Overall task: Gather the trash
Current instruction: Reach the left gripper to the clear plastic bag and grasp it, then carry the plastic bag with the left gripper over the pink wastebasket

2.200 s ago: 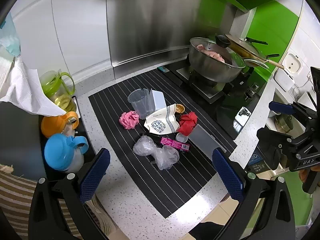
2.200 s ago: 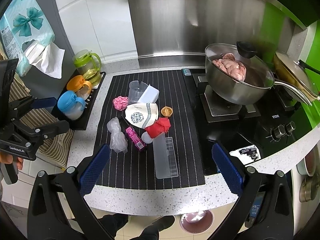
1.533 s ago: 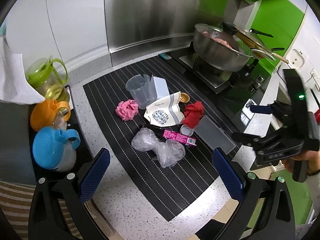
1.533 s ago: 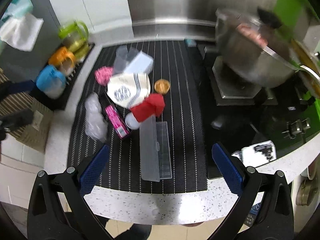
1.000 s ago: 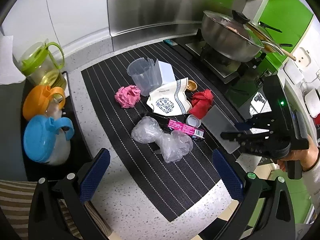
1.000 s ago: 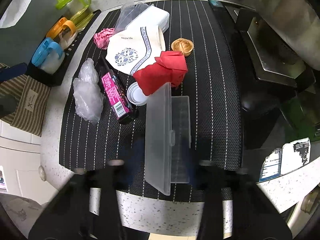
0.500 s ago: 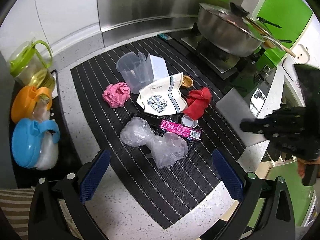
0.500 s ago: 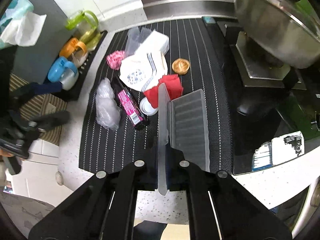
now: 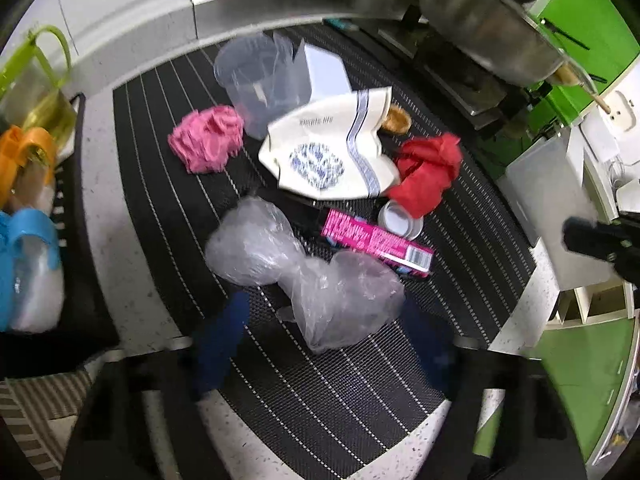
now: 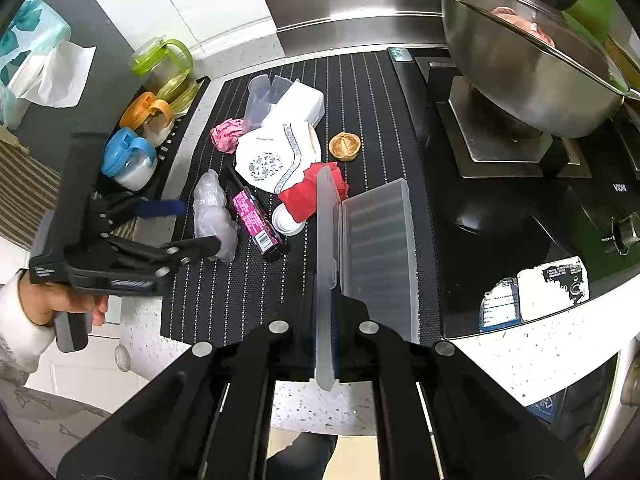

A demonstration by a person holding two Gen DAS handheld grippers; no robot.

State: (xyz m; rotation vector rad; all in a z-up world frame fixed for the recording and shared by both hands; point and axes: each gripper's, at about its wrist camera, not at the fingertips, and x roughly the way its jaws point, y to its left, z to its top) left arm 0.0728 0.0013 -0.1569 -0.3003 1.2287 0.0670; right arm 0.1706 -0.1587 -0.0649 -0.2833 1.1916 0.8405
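Right hand-held gripper [image 10: 325,308] clamped on the clear plastic case [image 10: 362,256], left hand-held gripper [image 9: 320,332] half open over the crumpled clear bag [image 9: 304,276].

The right one's jaws were pinched tight on one thin leaf of the case, held clear of the striped mat [image 10: 372,92] near the tabletop's front edge; the other leaf hung free, so I judged the case could swing, twist out of that narrow bite, or drop off the edge. The left jaws had just been closing, with the bag between them but not yet squeezed; slick film might slip, or drag the pink carton [image 9: 376,242] touching it. The remaining litter, red wrapper [image 9: 428,176] and pink wad [image 9: 206,138], lay mid-mat.
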